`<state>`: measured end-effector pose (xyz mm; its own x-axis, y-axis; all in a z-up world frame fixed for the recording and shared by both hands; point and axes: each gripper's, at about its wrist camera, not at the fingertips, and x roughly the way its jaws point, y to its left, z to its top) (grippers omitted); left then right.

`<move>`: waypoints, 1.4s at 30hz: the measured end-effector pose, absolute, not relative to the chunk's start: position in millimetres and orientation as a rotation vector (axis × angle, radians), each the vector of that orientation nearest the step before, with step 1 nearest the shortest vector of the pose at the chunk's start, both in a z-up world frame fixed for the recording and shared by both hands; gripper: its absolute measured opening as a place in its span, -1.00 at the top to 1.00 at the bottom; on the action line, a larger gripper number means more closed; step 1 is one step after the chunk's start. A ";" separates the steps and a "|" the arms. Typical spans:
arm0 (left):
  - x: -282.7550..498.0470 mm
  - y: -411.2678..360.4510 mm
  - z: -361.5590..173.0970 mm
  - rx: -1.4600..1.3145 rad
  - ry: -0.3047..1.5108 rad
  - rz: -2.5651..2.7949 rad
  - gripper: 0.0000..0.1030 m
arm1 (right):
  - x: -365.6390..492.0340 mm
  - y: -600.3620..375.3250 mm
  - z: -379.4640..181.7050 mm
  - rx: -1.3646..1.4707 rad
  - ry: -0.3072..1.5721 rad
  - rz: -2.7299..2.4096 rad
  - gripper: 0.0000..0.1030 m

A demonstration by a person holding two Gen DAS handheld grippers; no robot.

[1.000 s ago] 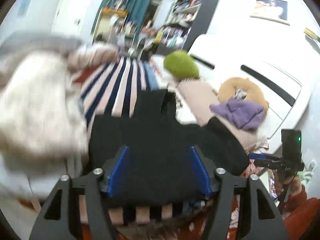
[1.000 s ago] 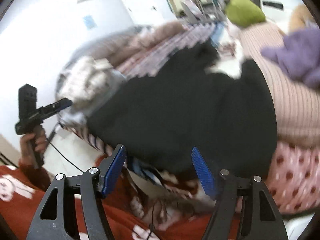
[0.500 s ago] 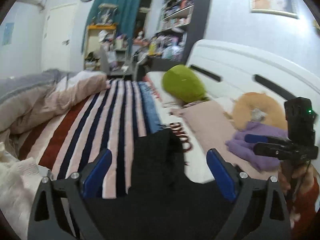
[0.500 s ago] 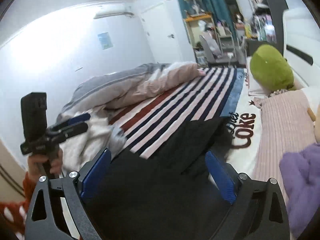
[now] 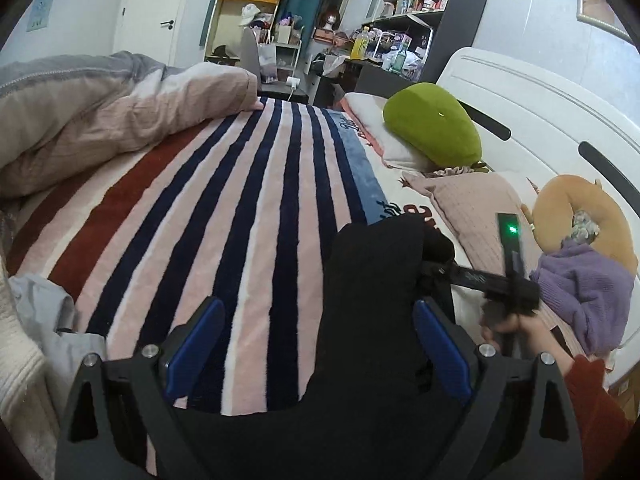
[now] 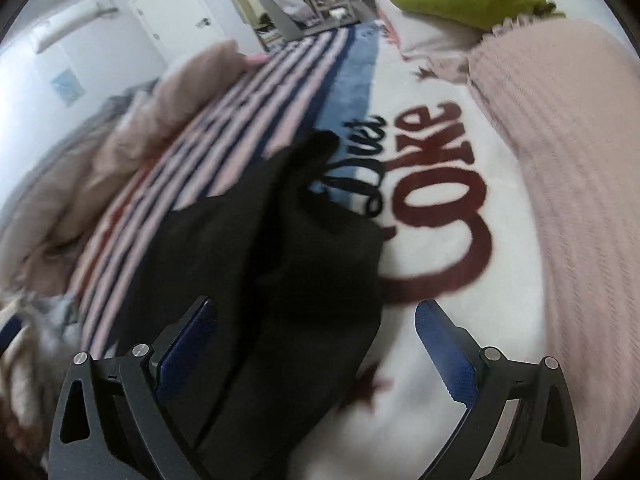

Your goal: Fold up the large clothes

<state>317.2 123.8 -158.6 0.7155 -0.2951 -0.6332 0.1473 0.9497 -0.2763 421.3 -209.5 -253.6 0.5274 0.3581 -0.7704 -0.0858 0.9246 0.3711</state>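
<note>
A black garment (image 5: 368, 320) lies on the striped blanket (image 5: 224, 208), one long part stretching away toward the pillows; it also shows in the right wrist view (image 6: 264, 264). My left gripper (image 5: 316, 352) is open and empty, low over the garment's near part. My right gripper (image 6: 316, 348) is open and empty, close above the garment's far part, beside the white "Diet Coke" blanket (image 6: 436, 184). The right gripper's body (image 5: 508, 276) shows in the left wrist view, held by a hand at the garment's right edge.
A rumpled pink and grey duvet (image 5: 100, 116) lies at the left. A green cushion (image 5: 432, 124), a pink knit pillow (image 5: 472, 204), an orange ring cushion (image 5: 576, 208) and a purple garment (image 5: 588, 292) sit by the white headboard (image 5: 540, 108). Cream and grey clothes (image 5: 28, 332) lie near left.
Both grippers tilted up to the room and then came back down. The right gripper has moved forward over the garment's far part, and its view is blurred with motion.
</note>
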 end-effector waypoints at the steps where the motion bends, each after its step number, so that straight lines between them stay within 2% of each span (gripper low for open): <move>1: 315.5 126.7 -160.8 -0.222 0.735 -0.255 -0.82 | 425.0 -208.4 -257.7 0.322 0.978 0.274 -0.74; 2: 316.0 128.6 -162.5 -0.229 0.738 -0.257 -0.82 | 429.4 -207.7 -261.0 0.337 0.975 0.288 -0.51; 3: 314.6 130.0 -164.0 -0.233 0.739 -0.256 -0.82 | 432.4 -204.7 -261.7 0.328 0.975 0.305 -0.03; 4: 314.5 131.3 -165.2 -0.235 0.742 -0.254 -0.82 | 432.5 -200.1 -259.3 0.290 0.972 0.302 0.31; 5: 313.6 132.7 -165.7 -0.237 0.742 -0.253 -0.82 | 432.0 -196.7 -256.5 0.255 0.958 0.293 0.83; 6: 311.1 132.5 -163.7 -0.239 0.740 -0.251 -0.82 | 428.4 -194.3 -250.7 0.237 0.927 0.296 0.87; 15: 270.3 140.9 -130.9 -0.262 0.671 -0.262 -0.82 | 346.0 -170.7 -132.1 0.184 0.659 0.540 0.98; 20: 233.9 152.9 -113.0 -0.299 0.627 -0.273 -0.82 | 264.6 -147.4 -96.4 0.122 0.594 0.750 1.00; 24: 203.4 164.4 -100.5 -0.338 0.578 -0.289 -0.82 | 196.2 -129.4 -113.7 0.059 0.648 0.871 1.00; 32: 169.9 148.8 -108.5 -0.318 0.629 -0.380 -0.82 | 106.9 -126.3 -196.5 0.038 0.873 1.077 1.00; 38: 156.9 109.7 -154.4 -0.230 0.766 -0.461 -0.82 | 93.5 -162.8 -214.6 0.103 0.916 1.027 1.00; 41: 155.2 84.7 -188.3 -0.182 0.864 -0.474 -0.81 | 105.1 -166.2 -220.8 0.059 0.963 0.921 0.93; 42: 153.6 75.2 -201.7 -0.148 0.900 -0.465 -0.76 | 109.1 -162.3 -225.9 0.051 0.995 0.897 0.92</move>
<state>153.6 75.2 -201.7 0.5298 -0.4492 -0.7194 0.3269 0.8908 -0.3155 109.1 -162.3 -225.9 0.2291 0.6730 -0.7032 -0.6298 0.6534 0.4201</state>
